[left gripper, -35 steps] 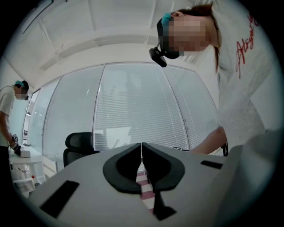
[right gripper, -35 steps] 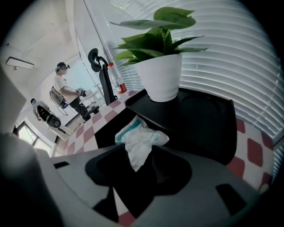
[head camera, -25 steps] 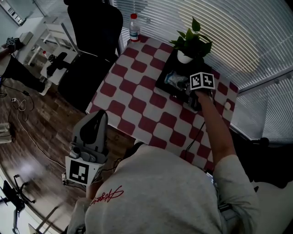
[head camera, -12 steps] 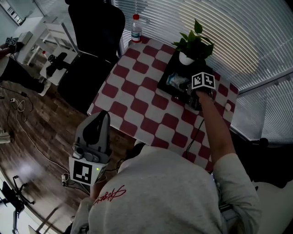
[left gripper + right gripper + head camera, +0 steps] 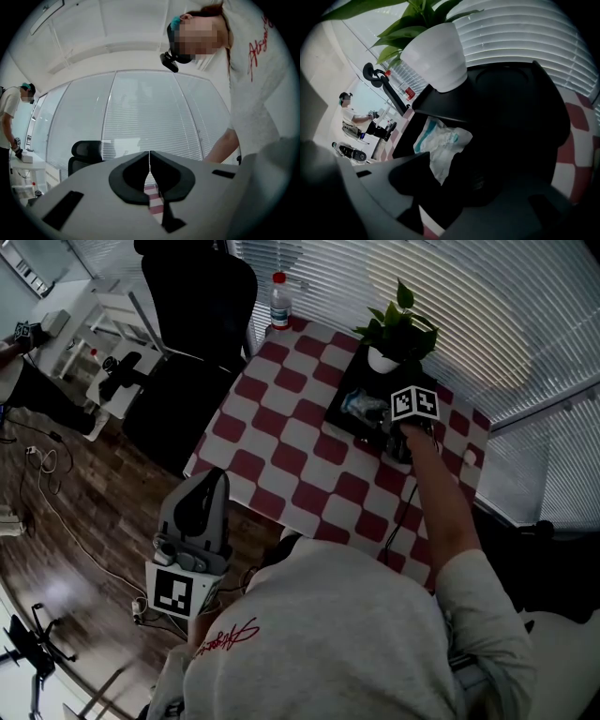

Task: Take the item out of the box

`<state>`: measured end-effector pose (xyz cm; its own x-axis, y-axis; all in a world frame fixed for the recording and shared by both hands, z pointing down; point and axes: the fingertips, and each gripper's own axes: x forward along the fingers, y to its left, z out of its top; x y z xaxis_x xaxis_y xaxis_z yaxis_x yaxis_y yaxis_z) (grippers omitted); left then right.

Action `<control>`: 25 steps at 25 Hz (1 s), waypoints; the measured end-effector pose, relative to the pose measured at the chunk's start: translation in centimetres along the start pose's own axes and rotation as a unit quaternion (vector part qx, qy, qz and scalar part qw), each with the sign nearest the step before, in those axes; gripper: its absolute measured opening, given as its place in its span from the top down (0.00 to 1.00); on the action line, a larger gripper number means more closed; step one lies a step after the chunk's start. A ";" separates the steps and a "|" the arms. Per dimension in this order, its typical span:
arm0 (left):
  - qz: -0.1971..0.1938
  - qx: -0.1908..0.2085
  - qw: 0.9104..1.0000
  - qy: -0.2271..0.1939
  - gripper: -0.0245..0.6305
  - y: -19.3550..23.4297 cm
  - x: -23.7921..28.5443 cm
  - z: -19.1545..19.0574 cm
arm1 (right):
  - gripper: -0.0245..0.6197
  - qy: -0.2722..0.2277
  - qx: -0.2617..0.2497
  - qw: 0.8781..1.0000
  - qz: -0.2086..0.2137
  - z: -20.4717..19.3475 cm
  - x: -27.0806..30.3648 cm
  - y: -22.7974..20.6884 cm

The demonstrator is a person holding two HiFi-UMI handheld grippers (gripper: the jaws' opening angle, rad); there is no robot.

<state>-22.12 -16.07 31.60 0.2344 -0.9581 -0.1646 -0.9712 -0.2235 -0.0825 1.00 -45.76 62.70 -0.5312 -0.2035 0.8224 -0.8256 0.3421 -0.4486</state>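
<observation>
- Packet (image 5: 440,140) (image 5: 356,407), white and teal and kinda crinkly, lies inside the black box (image 5: 342,390) (image 5: 511,108) on the checkered table (image 5: 281,437), right by the potted plant (image 5: 398,329).
- Right gripper (image 5: 454,183) (image 5: 375,423) is poked into the box, jaws spread wide, with the packet's corner between them but not pinched.
- Left gripper (image 5: 149,161) (image 5: 211,479) hangs off the table's near edge, jaws pressed together on nothing.

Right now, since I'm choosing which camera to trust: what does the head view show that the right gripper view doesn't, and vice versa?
Head view only: the left gripper, held off the checkered table, and the person's outstretched arm. Right gripper view only: the packet's crumples and teal print, close up. Both: the black box, potted plant and table.
</observation>
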 end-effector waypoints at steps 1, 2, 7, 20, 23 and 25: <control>0.000 0.002 1.000 0.001 0.93 0.0 0.0 0.0 | 0.64 -0.005 0.005 1.000 0.005 0.2 -0.1 0.1; 0.000 0.004 1.000 0.004 0.93 -0.1 0.0 0.0 | 0.65 -0.009 0.007 1.000 0.010 0.3 -0.1 0.3; 0.002 0.008 1.000 0.009 0.93 0.0 -0.3 0.2 | 0.80 -0.020 0.001 1.000 0.023 0.8 0.1 1.2; 0.005 0.018 1.000 0.014 0.93 0.0 -0.6 0.5 | 0.92 -0.069 -0.035 0.996 0.035 2.0 0.6 2.5; -0.001 0.015 1.000 0.013 0.93 -0.1 -0.2 0.6 | 0.93 -0.096 -0.037 0.994 0.036 2.6 0.0 2.6; -0.005 0.015 1.000 0.010 0.93 -0.4 0.0 0.7 | 0.94 -0.113 -0.044 0.992 0.040 2.8 -0.4 2.8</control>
<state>-21.69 -15.85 30.98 0.2436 -0.9590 -0.1446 -0.9668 -0.2284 -0.1143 -1.63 -47.26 60.11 -0.6314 -0.3696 0.6817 -0.7648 0.4422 -0.4686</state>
